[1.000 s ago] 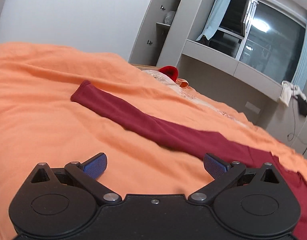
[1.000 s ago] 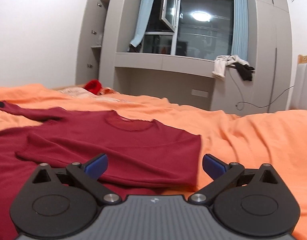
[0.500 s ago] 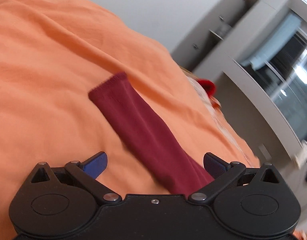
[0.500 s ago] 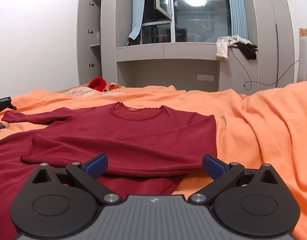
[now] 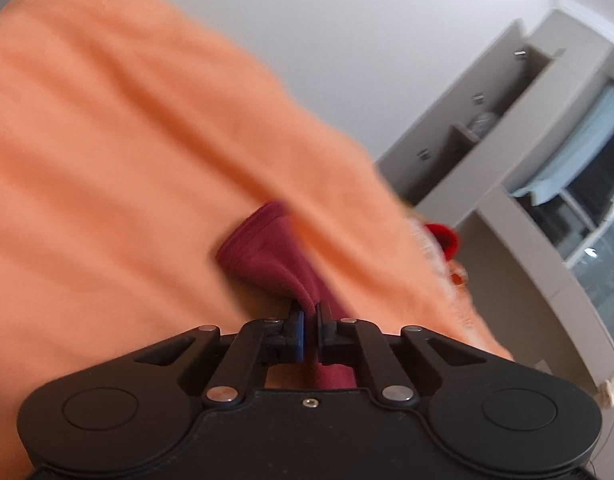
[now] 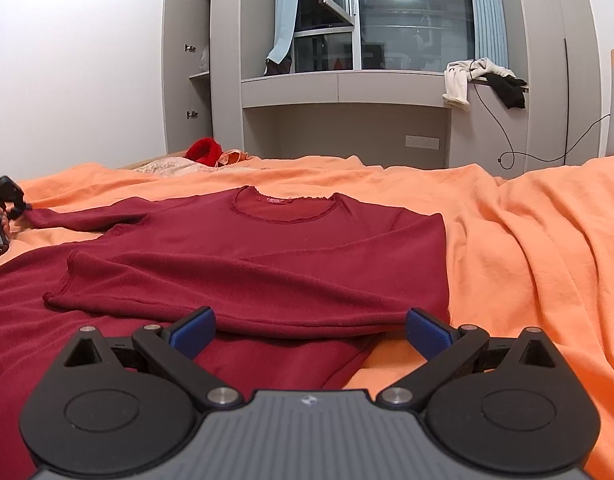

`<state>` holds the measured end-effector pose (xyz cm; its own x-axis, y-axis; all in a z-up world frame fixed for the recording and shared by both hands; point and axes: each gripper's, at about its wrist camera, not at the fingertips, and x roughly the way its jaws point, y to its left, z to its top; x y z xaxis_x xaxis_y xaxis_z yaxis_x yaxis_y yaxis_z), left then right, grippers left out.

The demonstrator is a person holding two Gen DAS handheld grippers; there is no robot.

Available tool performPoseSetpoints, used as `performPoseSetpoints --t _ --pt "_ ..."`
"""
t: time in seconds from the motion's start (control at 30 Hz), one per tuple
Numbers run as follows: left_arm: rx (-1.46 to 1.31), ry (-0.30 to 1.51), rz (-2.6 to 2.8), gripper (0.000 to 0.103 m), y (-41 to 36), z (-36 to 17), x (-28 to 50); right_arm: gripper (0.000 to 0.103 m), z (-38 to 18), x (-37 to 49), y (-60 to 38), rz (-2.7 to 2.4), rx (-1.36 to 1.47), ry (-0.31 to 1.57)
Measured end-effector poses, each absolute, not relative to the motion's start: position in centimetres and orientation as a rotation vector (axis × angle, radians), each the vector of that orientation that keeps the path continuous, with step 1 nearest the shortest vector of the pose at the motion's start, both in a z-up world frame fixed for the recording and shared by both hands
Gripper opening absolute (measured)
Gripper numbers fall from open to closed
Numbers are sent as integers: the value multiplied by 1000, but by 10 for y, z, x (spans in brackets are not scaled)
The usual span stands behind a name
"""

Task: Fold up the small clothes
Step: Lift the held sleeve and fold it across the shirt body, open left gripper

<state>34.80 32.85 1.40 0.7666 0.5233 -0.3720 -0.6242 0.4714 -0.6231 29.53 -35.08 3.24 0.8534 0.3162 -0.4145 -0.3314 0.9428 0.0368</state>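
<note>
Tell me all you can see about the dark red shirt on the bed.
The dark red shirt is a long-sleeved knit with a round frilled neckline and a small label. It lies flat on the orange bedcover, one sleeve folded across its chest. The other sleeve's end is pinched in the left gripper.

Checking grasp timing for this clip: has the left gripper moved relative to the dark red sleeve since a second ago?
Yes. The left gripper has come forward along the dark red sleeve toward its cuff and shut on it; earlier it hovered open, farther back.
</note>
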Motion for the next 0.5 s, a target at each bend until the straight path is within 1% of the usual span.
performPoseSetpoints --t 0.13,0.3,0.43,0.5 --pt "-656 61 598 5 297 45 345 103 33 295 -350 318 -39 423" --pt "-387 2 417 5 233 92 345 103 34 291 -349 305 -52 406" --pt "-160 -29 234 5 160 123 337 103 35 289 -350 295 -58 396" --pt "-69 -37 165 5 123 131 332 103 35 288 -351 293 -58 391"
